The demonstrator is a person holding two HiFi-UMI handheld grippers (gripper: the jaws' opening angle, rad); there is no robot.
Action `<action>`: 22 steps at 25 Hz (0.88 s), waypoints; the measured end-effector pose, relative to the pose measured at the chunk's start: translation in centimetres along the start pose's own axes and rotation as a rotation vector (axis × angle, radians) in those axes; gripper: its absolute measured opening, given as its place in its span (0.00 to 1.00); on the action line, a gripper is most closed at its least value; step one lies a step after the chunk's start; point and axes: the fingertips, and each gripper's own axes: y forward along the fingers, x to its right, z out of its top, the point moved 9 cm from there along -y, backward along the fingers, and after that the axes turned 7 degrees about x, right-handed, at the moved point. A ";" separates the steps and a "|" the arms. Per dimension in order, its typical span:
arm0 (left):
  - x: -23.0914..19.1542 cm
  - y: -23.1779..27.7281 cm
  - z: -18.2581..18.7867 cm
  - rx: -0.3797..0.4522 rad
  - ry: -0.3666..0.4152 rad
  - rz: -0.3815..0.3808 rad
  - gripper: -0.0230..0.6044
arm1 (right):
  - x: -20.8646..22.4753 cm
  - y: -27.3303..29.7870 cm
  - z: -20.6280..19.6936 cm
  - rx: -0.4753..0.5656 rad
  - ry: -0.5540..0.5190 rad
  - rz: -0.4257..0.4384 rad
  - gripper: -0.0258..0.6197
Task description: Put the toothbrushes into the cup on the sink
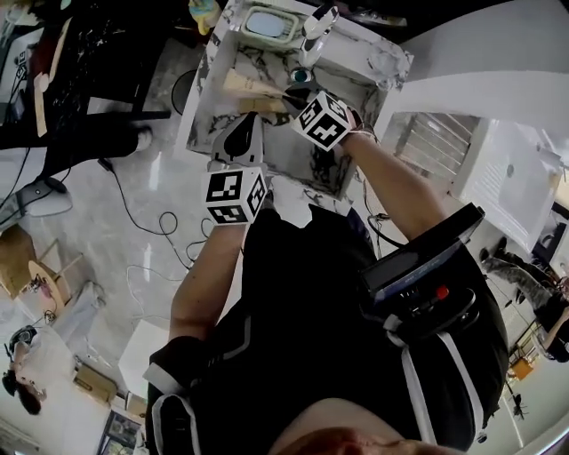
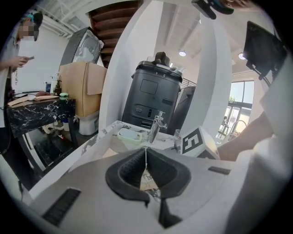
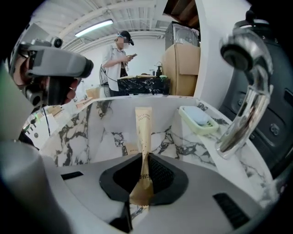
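Grippers, qty 2. Right gripper (image 3: 144,161): jaws nearly closed, pinching 1 cream toothbrush packet (image 3: 143,125) near its lower end; the rest of the packet sticks out twd 12 o'clock over the basin. Left gripper (image 2: 146,157): jaws drawn together on a thin pale sliver that widens to a printed cream piece, appar. a second packet (image 2: 146,179) seen edge-on. Packets, qty 2, both in jaws. Cup (image 2: 177,138), qty 1: clear, upright on the sink's back ledge, at 3 o'clock of the faucet in left gripper view; the right gripper's marker cube (image 2: 198,144) sits just beside it, partly in front. Sink (image 1: 200,107), qty 1: white marble, dark veins. Faucet (image 1: 316,31), qty 1: chrome, 12 o'clock on the ledge in head view; looms at 2 o'clock in right gripper view. Soap dish (image 1: 269,24), qty 1: pale green, 11 o'clock. Behind the sink: 1 black machine (image 2: 153,93), 1 cardboard box (image 2: 82,87), 1 person (image 3: 114,61) standing by a dark marble counter (image 3: 139,85).
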 end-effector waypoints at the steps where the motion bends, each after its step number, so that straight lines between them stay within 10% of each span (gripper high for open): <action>1: 0.0 -0.2 0.1 0.000 0.001 -0.007 0.05 | -0.2 -0.9 0.3 0.008 0.004 -0.007 0.12; 22: 5.1 -0.9 4.8 0.059 0.113 -0.288 0.05 | -2.6 -21.7 2.4 0.078 0.051 -0.255 0.12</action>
